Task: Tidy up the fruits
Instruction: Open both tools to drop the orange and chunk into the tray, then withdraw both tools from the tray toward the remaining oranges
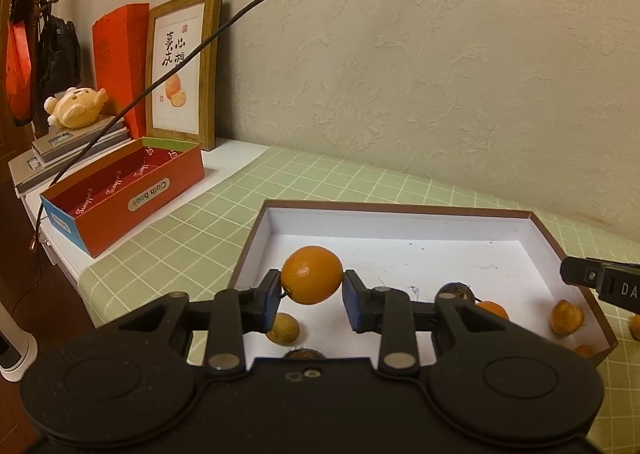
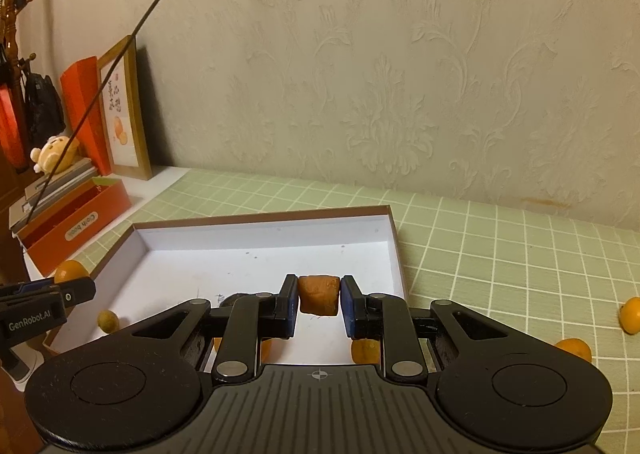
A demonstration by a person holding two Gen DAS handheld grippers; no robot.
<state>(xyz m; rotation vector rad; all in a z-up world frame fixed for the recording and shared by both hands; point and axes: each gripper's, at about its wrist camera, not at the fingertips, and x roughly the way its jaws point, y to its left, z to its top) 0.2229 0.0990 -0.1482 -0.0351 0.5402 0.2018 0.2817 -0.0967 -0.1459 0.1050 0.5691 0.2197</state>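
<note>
At centre of the left wrist view, the left gripper [image 1: 311, 293] has its fingers pinching an orange [image 1: 312, 275] above the white box [image 1: 400, 230], whose far half lies bare. Lower centre of the right wrist view, the right gripper [image 2: 319, 304] pinches an orange piece [image 2: 319, 294] near the box's right wall [image 2: 394, 250]; two oranges [image 2: 630, 314] sit on the surface [image 2: 520, 254] at right.

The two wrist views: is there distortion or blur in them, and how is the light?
Left wrist view: fisheye bends the picture frame and darkens the corners; warm dim light; the orange in the left gripper looks sharp. Right wrist view: same curvature, and a blurred dark spot at the top.
</note>
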